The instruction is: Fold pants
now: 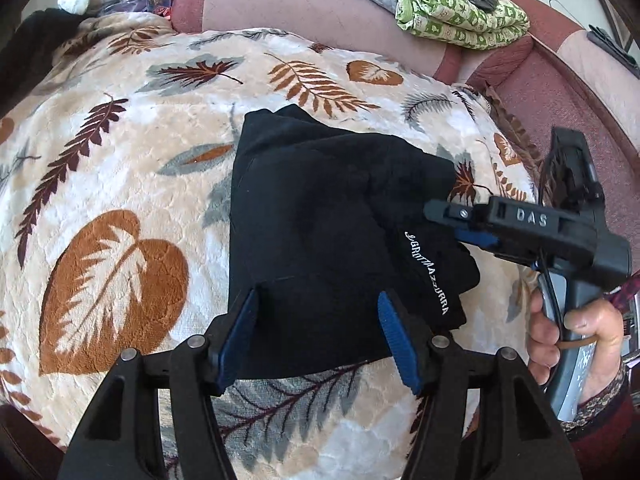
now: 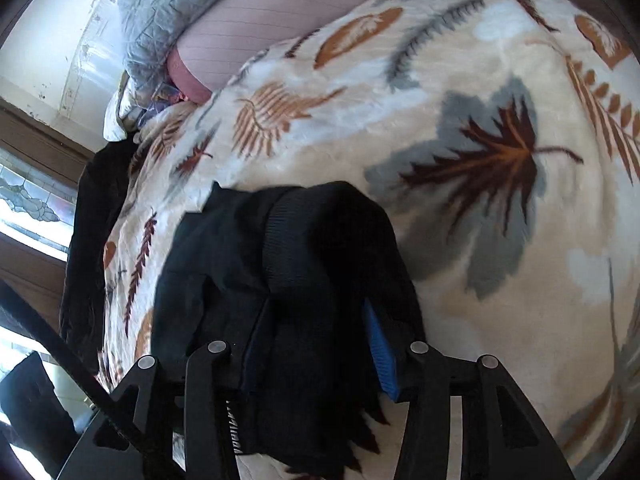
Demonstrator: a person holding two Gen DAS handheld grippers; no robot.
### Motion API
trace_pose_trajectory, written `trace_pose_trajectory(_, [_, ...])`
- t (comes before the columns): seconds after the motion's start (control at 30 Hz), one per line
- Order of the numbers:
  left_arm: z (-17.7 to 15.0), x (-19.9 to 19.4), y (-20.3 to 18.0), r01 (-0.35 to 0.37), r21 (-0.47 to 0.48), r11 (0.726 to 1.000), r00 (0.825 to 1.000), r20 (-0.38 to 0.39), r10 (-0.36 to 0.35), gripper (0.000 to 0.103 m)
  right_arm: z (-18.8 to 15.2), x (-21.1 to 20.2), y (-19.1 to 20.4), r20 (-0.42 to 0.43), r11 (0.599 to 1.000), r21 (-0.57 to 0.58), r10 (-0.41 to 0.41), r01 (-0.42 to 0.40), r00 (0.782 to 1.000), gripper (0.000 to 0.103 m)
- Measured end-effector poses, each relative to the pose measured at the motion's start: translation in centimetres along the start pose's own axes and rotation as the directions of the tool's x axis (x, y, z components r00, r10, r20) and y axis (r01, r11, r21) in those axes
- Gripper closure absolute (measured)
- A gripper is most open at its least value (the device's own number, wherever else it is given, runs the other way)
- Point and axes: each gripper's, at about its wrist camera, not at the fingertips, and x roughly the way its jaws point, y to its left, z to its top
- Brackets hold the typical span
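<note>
Two grippers work over one garment on the leaf-print blanket (image 1: 120, 184) that covers the bed. At the left of the scene, that blanket lies bare. At centre, the black pants (image 1: 320, 216) rest on it as a compact, roughly rectangular bundle, several layers thick, so the fold appears nearly complete. The left gripper (image 1: 318, 336) sits at the bundle's near edge with its jaws spread wide, blue pads either side of the cloth and gripping nothing; this placement suits pressing or steadying the stack. Further right, the right gripper (image 1: 460, 232) enters from the right edge of the bundle, beside the white lettering (image 1: 426, 272). In its own view, the right gripper's jaws (image 2: 312, 344) close on a thick fold of the pants, ribbed band (image 2: 296, 240) uppermost, probably to carry that layer over or square it. Beyond, a green patterned cloth (image 1: 452, 8) lies on the sofa back.
</note>
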Motion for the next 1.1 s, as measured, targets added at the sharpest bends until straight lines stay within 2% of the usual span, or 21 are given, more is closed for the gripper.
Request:
trace_pose_trajectory(0.1, [0.2,-1.2,0.4,0.062,-0.039,0.997,0.998,0.008,-0.062,0.042,0.4,-1.5,-0.3,0.025,0.998,-0.029,-0.061,0.062,0.998,0.053])
trace_pose_trajectory(0.17, [0.3,-2.1,0.8,0.109,-0.067,0.992,0.994,0.033,-0.107,0.042,0.8,-2.7,0.5,0.047,0.998,-0.058,-0.014,0.016,0.999,0.053])
trace_pose_trajectory(0.23, [0.5,-2.5,1.0,0.103,-0.070,0.992,0.994,0.056,-0.099,0.042,0.9,-3.4,1.2,0.046,0.997,-0.082,0.002,0.001,0.999,0.053])
trace_pose_trajectory(0.3, [0.7,-2.5,1.3,0.066,-0.075,0.995,0.996,0.068,-0.061,0.042,0.7,-2.3,2.1,0.014,0.995,-0.103,-0.011,0.012,1.000,0.053])
trace_pose_trajectory(0.37, [0.9,-2.5,1.6,0.073,-0.089,0.993,0.995,0.068,-0.067,0.042,-0.1,-0.3,2.6,-0.058,0.992,-0.121,-0.045,0.038,0.997,0.052])
trace_pose_trajectory(0.4, [1.0,-2.5,1.8,0.070,-0.093,0.993,0.996,0.070,-0.063,0.042,-0.7,0.1,2.7,-0.058,0.989,-0.136,-0.067,0.058,0.996,0.052])
trace_pose_trajectory(0.43, [1.1,-2.5,1.9,0.058,-0.094,0.994,0.996,0.074,-0.052,0.042,-1.3,0.0,2.7,-0.037,0.986,-0.155,-0.074,0.067,0.997,0.054])
trace_pose_trajectory(0.5, [1.3,-2.5,2.0,0.049,-0.086,0.995,0.996,0.081,-0.042,0.042,-2.1,-0.5,3.1,-0.013,0.978,-0.195,-0.075,0.071,0.997,0.069])
trace_pose_trajectory(0.53, [1.4,-2.5,1.9,0.045,-0.083,0.996,0.996,0.083,-0.038,0.042,-2.4,-0.8,3.1,-0.014,0.981,-0.189,-0.053,0.049,0.999,0.087])
trace_pose_trajectory(0.57, [1.6,-2.3,1.9,0.041,-0.078,0.996,0.996,0.085,-0.034,0.042,-2.7,-1.3,2.8,-0.020,0.983,-0.179,-0.033,0.029,0.999,0.088])
trace_pose_trajectory(0.73, [1.8,-1.3,1.2,0.026,-0.054,0.998,0.997,0.080,-0.021,0.042,-3.3,-1.6,1.8,-0.023,0.985,-0.161,-0.067,0.062,0.998,0.089])
trace_pose_trajectory(0.83, [0.9,0.3,0.9,-0.032,-0.020,0.999,0.999,0.026,0.032,0.042,-3.4,-1.6,0.7,-0.038,0.993,-0.112,-0.045,0.041,0.998,0.085])
trace_pose_trajectory(0.9, [0.1,1.4,1.3,-0.026,-0.036,0.999,1.000,-0.003,0.026,0.041,-3.2,-1.5,0.4,-0.051,0.995,-0.092,-0.027,0.022,0.998,0.083])
trace_pose_trajectory(0.97, [-0.6,1.8,1.8,-0.013,-0.063,0.998,1.000,0.005,0.013,0.040,-2.9,-1.8,0.2,-0.063,0.997,-0.072,-0.008,0.004,0.998,0.078])
trace_pose_trajectory(1.03, [-0.8,1.9,2.2,0.002,-0.076,0.997,1.000,0.010,-0.001,0.040,-2.5,-2.8,0.5,-0.037,0.998,-0.062,-0.027,0.025,0.999,0.075])
trace_pose_trajectory(1.1, [-1.0,2.0,2.3,0.011,-0.086,0.996,1.000,0.013,-0.010,0.040,-1.9,-4.9,1.5,0.066,0.994,-0.069,-0.079,0.084,0.995,0.074])
